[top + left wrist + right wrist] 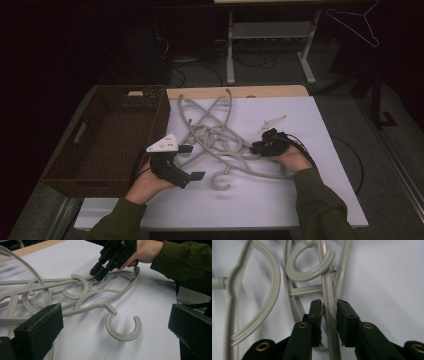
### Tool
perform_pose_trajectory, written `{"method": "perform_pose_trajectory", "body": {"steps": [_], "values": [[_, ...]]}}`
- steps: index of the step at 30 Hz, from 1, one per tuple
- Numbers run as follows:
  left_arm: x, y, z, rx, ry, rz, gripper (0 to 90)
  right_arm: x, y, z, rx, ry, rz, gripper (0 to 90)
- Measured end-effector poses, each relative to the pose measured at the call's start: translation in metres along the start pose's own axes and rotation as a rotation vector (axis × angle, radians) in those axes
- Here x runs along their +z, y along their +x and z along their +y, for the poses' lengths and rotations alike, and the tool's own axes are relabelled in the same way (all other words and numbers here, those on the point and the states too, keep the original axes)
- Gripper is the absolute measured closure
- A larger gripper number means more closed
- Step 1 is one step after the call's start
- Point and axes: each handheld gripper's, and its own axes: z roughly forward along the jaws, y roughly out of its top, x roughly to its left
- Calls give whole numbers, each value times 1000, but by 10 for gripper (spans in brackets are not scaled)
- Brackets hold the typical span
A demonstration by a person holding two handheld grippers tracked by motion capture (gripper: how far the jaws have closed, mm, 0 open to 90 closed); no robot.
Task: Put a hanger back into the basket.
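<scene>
Several beige plastic hangers (212, 132) lie tangled on the white table top (310, 150). My right gripper (255, 147) reaches into the pile from the right. One hanger's thin bar (329, 290) runs between its jaws, which stand close on either side with a thin gap on one side, so it is open. That gripper (98, 271) also appears far off in the left gripper view. My left gripper (192, 161) is open at the pile's left side, low over the table. The nearest hanger's hook (125, 330) lies flat in front of its wide jaws (115, 332), untouched.
A dark woven basket (161, 117) stands at the table's left, its inside bare. A light wire hanger (357, 22) hangs at the far right beyond the table. Legs of another table (230, 50) and cables are on the floor behind.
</scene>
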Motion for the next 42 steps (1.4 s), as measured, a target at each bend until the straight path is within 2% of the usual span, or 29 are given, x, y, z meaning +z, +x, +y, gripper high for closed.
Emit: {"method": "perform_pose_trajectory", "body": {"steps": [4,11,12,14,18,21,25,27,28,29,31,33,34,36,37,38,39,40,42], "values": [[0,0,0,-4,-1,1,0,1,-4,0,-6,-4,9,789],[0,1,0,-3,2,2,0,-2,-10,5,-16,-6,-3,803],[0,1,-1,-5,2,3,0,-4,-12,8,-39,-15,-16,804],[0,1,-1,-1,4,4,0,-8,-13,12,-36,-36,4,804],[0,1,-1,-4,4,3,0,-16,-11,20,-106,-58,24,805],[1,0,-1,-1,3,1,0,-15,-4,22,-147,-56,69,805],[2,0,-1,1,7,0,0,-6,8,23,-207,-24,139,805],[3,-1,-1,0,10,-1,0,2,14,23,-280,-7,183,804],[3,-1,-1,0,10,-1,0,2,14,23,-280,-7,183,804],[4,-1,-2,4,19,3,0,10,21,23,-317,5,228,804],[4,-1,-2,4,21,4,0,13,25,23,-327,4,260,803],[5,-1,-2,5,26,3,0,14,26,24,-334,-1,264,792],[7,-1,-3,11,35,6,0,12,28,24,-299,-14,233,654],[7,-1,-4,15,40,6,0,5,29,23,-263,-43,201,574],[7,-1,-4,15,40,6,0,5,29,23,-263,-43,201,574],[8,0,-5,19,46,7,0,-7,32,21,-225,-67,183,603],[8,0,-5,19,46,7,0,-7,32,21,-225,-67,183,603],[8,1,-6,15,45,8,0,-22,38,13,-181,-92,148,689],[7,1,-7,16,51,11,0,-37,47,1,-159,-82,125,788]]}}
